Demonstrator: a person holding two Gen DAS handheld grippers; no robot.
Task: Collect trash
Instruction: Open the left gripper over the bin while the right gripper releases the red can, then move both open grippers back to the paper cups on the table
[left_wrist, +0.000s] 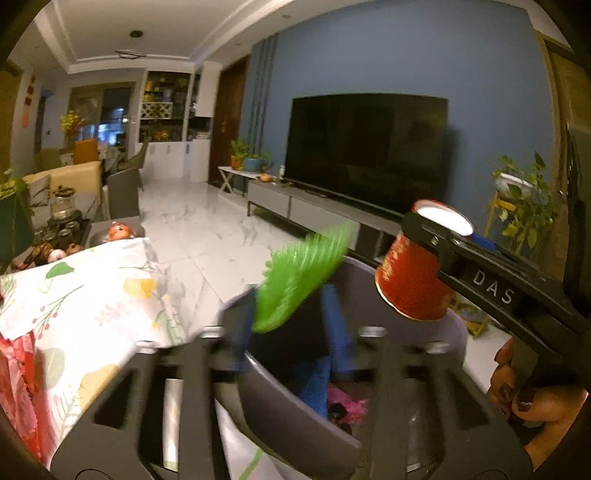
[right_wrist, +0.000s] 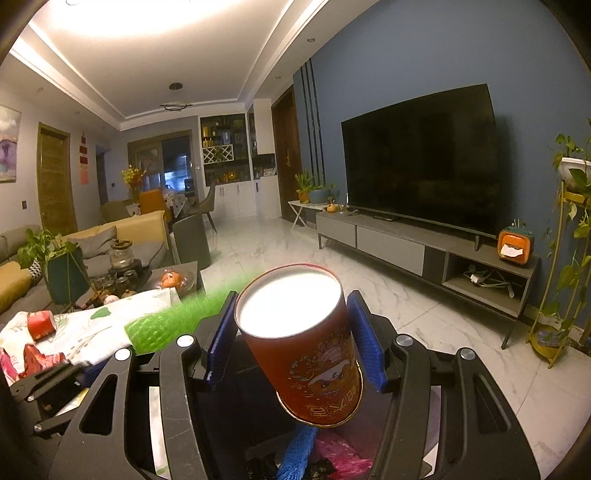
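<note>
My left gripper (left_wrist: 290, 328) is open above a grey trash bin (left_wrist: 288, 413). A green foam net (left_wrist: 303, 273) hangs blurred over the bin, its lower end by the left blue finger (left_wrist: 243, 332). The same net (right_wrist: 166, 321) streaks across the right wrist view. My right gripper (right_wrist: 291, 332) is shut on a red paper cup (right_wrist: 306, 354), tilted with its white inside showing. In the left wrist view that cup (left_wrist: 413, 277) hangs over the bin's right rim in the right gripper (left_wrist: 439, 236). Blue netting (left_wrist: 314, 387) and pink trash (left_wrist: 347, 402) lie inside the bin.
A floral tablecloth (left_wrist: 92, 295) covers the table on the left; another red cup (right_wrist: 40, 325) and a red wrapper (right_wrist: 37, 358) lie on it. A tea tray (left_wrist: 55, 236) stands beyond. The TV cabinet (right_wrist: 406, 243) and a plant stand (right_wrist: 565, 258) line the blue wall. A hand (left_wrist: 524, 398) grips the right tool.
</note>
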